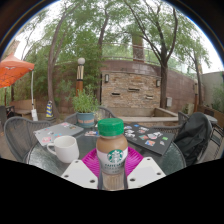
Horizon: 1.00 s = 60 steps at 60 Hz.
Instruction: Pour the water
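A Starbucks bottle (pixel 111 152) with a green cap and a pale brown drink stands upright between my fingers. My gripper (pixel 111 168) is shut on the bottle, with the magenta pads (pixel 91 161) pressing its sides at label height. A white mug (pixel 64 148) stands on the glass patio table (pixel 40 160), to the left of the bottle and just beyond the left finger. The bottle's base is hidden below the fingers.
A blue pot with a green plant (pixel 87 115) and flat cards or magazines (pixel 150 133) lie further back on the table. Dark mesh chairs (pixel 197 135) stand around it. A stone wall, trees and an orange umbrella (pixel 14 71) are beyond.
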### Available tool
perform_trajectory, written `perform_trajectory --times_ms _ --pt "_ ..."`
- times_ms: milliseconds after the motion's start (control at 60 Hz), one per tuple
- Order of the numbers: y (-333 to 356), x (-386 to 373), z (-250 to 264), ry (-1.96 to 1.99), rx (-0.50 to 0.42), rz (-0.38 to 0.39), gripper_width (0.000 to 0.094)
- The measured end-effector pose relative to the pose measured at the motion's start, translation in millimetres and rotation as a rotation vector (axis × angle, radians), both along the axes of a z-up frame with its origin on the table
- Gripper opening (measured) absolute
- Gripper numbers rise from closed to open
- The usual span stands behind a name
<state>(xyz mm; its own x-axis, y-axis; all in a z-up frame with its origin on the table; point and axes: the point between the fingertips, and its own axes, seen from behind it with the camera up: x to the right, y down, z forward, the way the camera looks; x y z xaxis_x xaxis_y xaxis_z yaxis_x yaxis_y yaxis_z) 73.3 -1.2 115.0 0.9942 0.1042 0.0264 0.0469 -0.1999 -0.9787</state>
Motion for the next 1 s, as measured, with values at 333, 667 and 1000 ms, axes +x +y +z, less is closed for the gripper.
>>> perform_trajectory --times_ms 333,667,1000 --pt "92.0 -55.5 47.9 -1.107 0.062 0.129 0.0284" --pt "111.1 -71.1 18.6 -2.111 -0.048 0.346 0.0283" --pt "108.2 -80.2 30.6 -2.256 -0.107 0.393 0.0284"
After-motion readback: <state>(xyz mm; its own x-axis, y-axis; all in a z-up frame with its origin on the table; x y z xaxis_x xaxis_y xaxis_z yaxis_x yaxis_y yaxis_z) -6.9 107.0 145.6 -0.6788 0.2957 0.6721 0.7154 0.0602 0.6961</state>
